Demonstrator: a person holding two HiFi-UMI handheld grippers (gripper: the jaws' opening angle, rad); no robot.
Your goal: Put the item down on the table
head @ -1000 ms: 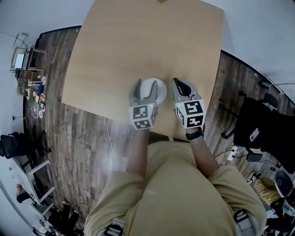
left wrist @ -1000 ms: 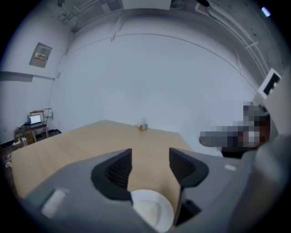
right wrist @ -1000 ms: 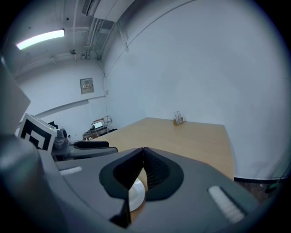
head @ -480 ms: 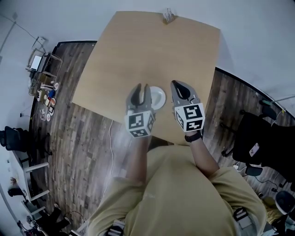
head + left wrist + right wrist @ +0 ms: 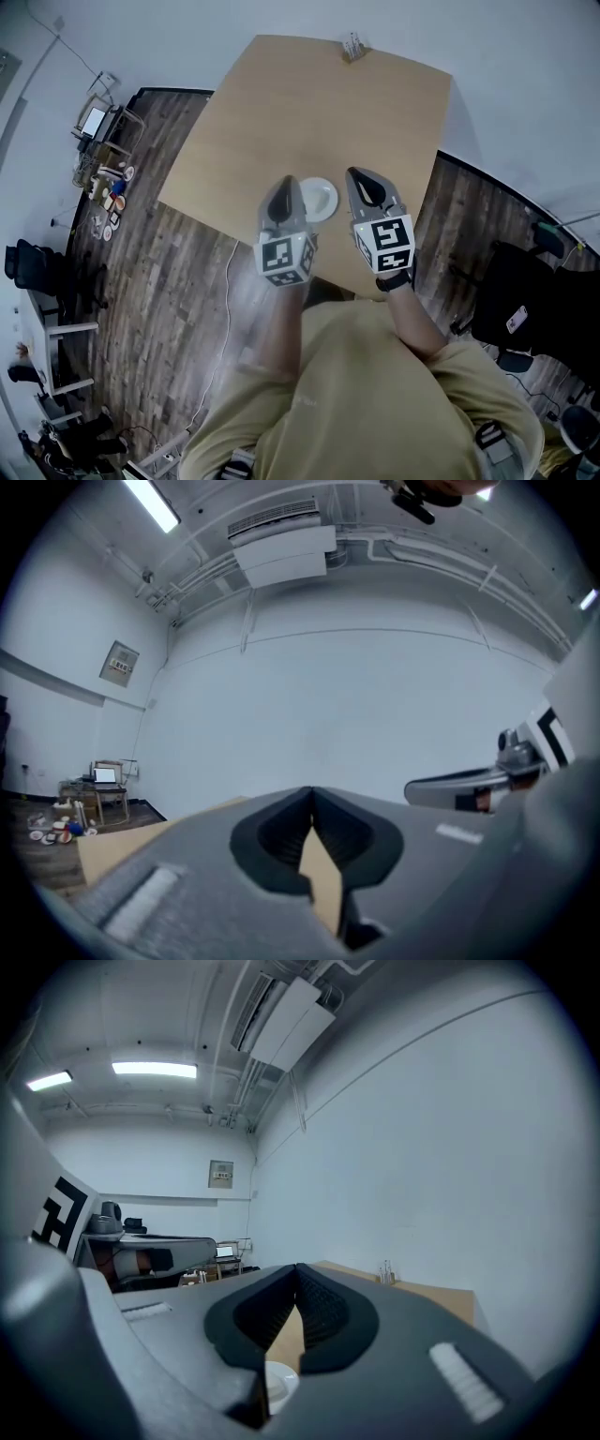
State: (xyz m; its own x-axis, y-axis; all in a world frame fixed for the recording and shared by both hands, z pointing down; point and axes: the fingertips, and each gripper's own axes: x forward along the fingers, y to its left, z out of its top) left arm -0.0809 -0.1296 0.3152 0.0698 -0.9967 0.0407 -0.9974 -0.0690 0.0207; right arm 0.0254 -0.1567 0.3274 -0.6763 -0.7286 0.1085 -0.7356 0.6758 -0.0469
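White bowl sits on the tabletop near its near edge, between the two grippers and free of both. The left gripper is pinched together at the tips with nothing in it, just left of the bowl. The right gripper is likewise closed and empty, just right of it. A small holder stands at the far edge.

The left tool has closed. Its jaws, spread over the dish a second ago, now meet at the tips with nothing between them. The tool has drawn back to the dish's left rim. The head view has tilted up, so more of the table shows, and a small holder at its far edge has come into view.
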